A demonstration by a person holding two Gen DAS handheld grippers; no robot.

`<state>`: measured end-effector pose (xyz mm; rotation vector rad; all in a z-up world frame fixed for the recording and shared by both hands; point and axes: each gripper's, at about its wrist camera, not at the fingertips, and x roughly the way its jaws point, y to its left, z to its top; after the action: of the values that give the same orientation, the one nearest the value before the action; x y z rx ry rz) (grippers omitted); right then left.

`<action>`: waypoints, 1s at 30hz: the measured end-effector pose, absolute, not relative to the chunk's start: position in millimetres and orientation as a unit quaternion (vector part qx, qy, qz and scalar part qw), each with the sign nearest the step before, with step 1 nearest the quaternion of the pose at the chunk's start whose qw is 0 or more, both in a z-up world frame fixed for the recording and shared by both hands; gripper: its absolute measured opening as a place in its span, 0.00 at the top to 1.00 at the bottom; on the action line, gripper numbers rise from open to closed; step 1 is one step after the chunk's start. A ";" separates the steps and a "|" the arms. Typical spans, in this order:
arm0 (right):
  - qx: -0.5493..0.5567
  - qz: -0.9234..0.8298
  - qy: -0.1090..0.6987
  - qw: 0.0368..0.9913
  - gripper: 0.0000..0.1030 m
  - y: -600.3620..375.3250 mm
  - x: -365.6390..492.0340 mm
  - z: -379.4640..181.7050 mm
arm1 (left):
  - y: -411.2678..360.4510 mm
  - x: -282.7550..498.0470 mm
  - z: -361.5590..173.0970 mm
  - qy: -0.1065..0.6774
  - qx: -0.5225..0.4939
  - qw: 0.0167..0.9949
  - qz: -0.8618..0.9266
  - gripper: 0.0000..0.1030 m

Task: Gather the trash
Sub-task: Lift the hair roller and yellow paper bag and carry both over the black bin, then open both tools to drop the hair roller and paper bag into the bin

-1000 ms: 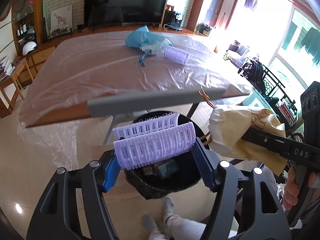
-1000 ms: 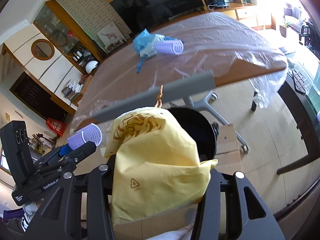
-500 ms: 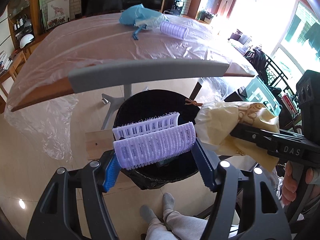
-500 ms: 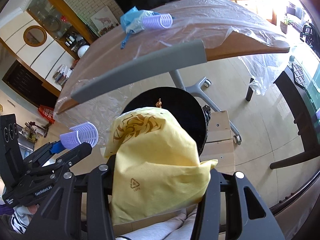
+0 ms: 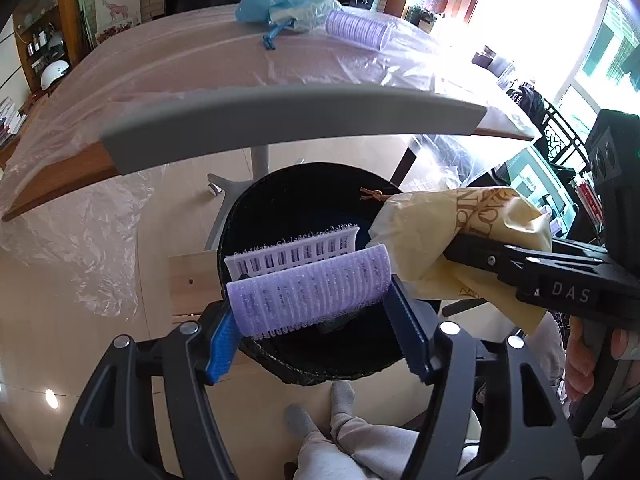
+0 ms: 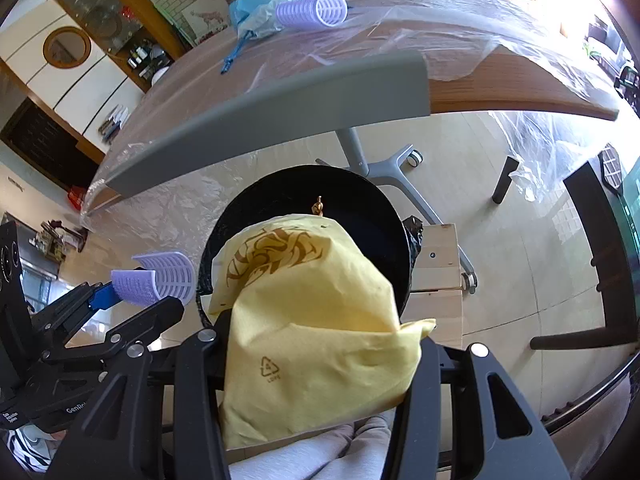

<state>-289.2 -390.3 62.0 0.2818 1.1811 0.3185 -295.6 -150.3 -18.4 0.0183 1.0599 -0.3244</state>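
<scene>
We see the table (image 5: 168,76) across the far side, wrapped in clear plastic, with a blue bag (image 5: 276,2) and a purple hair roller (image 5: 358,30) on top. Below its near edge stands the black bin (image 5: 296,196). Our right gripper (image 6: 316,364) is clamped on a yellow bag (image 6: 316,320) over the bin's mouth; only its own view shows the recycling mark. Our left gripper (image 5: 314,320) pinches a split purple roller (image 5: 308,292) above the bin's near rim
</scene>
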 end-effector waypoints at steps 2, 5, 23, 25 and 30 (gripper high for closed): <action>0.127 0.152 0.557 0.807 0.57 -387.3 -286.1 58.8 | -152.0 -291.5 -23.9 0.509 0.009 0.847 -0.155 0.35; 0.115 0.156 0.564 0.803 0.57 -383.9 -282.0 52.6 | -153.2 -286.4 -31.8 0.515 0.013 0.843 -0.152 0.35; 0.072 0.163 0.596 0.783 0.57 -374.7 -260.8 22.2 | -157.8 -258.0 -64.0 0.541 0.033 0.831 -0.129 0.35; 0.070 0.164 0.598 0.782 0.57 -372.2 -260.1 20.6 | -158.2 -255.4 -66.7 0.543 0.037 0.829 -0.128 0.35; 0.066 0.164 0.604 0.777 0.56 -370.8 -257.6 16.7 | -159.0 -249.3 -71.3 0.548 0.043 0.826 -0.128 0.35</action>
<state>-257.6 -370.8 16.7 0.1432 1.3063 0.3538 -249.3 -159.0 -71.3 0.0904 1.1634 -0.2725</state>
